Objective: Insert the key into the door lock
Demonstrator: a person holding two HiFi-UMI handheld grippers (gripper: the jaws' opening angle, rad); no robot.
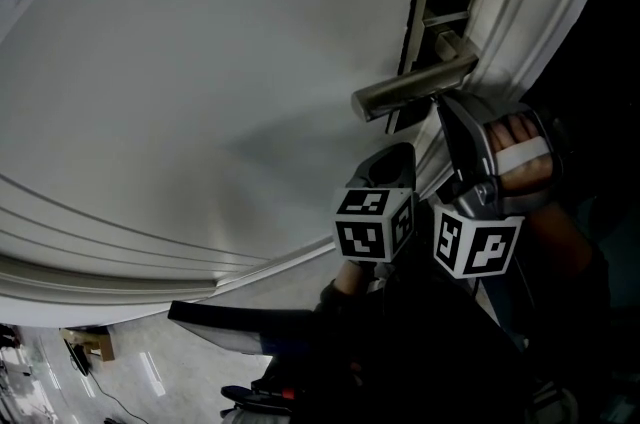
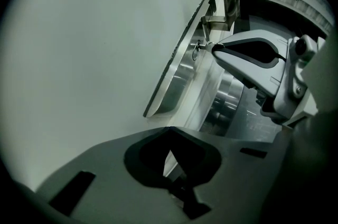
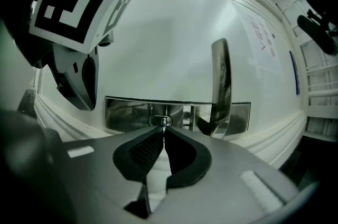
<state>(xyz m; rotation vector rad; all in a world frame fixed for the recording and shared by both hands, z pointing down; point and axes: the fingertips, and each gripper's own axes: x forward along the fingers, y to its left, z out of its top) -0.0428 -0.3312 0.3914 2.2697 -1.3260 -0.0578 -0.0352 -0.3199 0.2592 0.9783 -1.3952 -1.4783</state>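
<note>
On the white door a steel lock plate carries a lever handle and a keyhole. My right gripper is shut on the key, a thin metal sliver whose tip is at the keyhole. In the left gripper view the right gripper touches the keyhole on the plate. My left gripper hangs below the plate, shut with nothing in it. In the head view the left gripper and the right gripper sit under the handle.
A person's hand holds the right gripper. The door frame mouldings run along the right of the lock. A grey floor with small items shows at the lower left.
</note>
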